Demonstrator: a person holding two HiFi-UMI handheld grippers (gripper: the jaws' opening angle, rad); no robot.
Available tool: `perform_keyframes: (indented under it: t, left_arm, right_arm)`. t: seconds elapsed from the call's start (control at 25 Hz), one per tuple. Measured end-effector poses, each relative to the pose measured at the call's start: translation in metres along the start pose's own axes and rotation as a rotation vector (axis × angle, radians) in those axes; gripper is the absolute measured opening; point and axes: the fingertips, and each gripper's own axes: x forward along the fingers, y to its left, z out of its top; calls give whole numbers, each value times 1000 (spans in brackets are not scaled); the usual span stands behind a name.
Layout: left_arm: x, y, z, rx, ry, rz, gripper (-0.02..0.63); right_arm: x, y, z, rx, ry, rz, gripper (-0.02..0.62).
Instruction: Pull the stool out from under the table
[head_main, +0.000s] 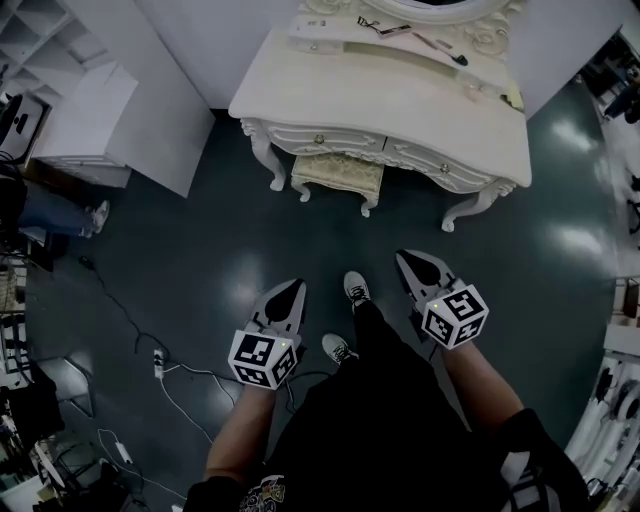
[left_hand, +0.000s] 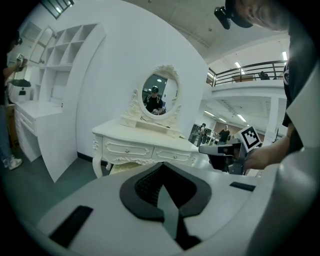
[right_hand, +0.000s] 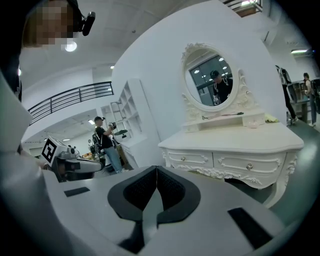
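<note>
Fingers (left_hand: 143, 188) of my left gripper (head_main: 292, 292) and right gripper (head_main: 412, 264) are clenched, empty. The stool (head_main: 338, 175) sits tucked under the table (head_main: 400, 110), well ahead. It looks rigid, probably light, with a soft seat; I'd grip its front rail.

stool (head_main: 338, 172) partly hidden under the table (head_main: 400, 90), mirror (head_main: 430, 12) cut by the top edge (tabletop items (head_main: 385, 28) too small to name)
</note>
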Motion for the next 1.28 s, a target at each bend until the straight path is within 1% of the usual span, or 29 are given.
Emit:
perform_keyframes:
  t: [0.16,0.32,0.44,0.52,0.64,0.72,0.8,0.92,1.0,1.12,1.28]
  left_arm:
    - [42,26,17,41,-11,9,-2]
    - [101,53,28,101,-16,6,-2]
    - [145,78,21,139,-10,7,-2]
    - [172,99,10,143,0,10,0]
    - [211,131,-19,150,43,13,-2]
    - [242,160,-42,160,74,13,-2]
    - [270,194,-65,156,97,10,0]
    - [286,230,-99,136,125,0,0]
    - [290,249,-124,132,145,-4,0]
    - [306,276,-168,128,184,-25,0]
    - [334,315,-221,109,211,-38,0]
  right_arm:
    - [45,-33,11,-25,3,2,28]
    - [91,-84,12,-49,10,-5,28]
    - [125,-121,0,-63,26,-6,28]
    - [147,-141,-12,-75,35,-6,28]
    - [175,-166,-40,-63,58,-13,29]
    - [198,-185,-60,-48,68,-24,29]
    - [224,-202,-81,-40,78,-51,29]
    - [242,-210,-115,-27,99,-111,36]
    - [251,-211,-139,-18,103,-138,94]
    - [269,-222,-179,-21,115,-179,110]
    - [295,-253,-234,-25,148,-237,135]
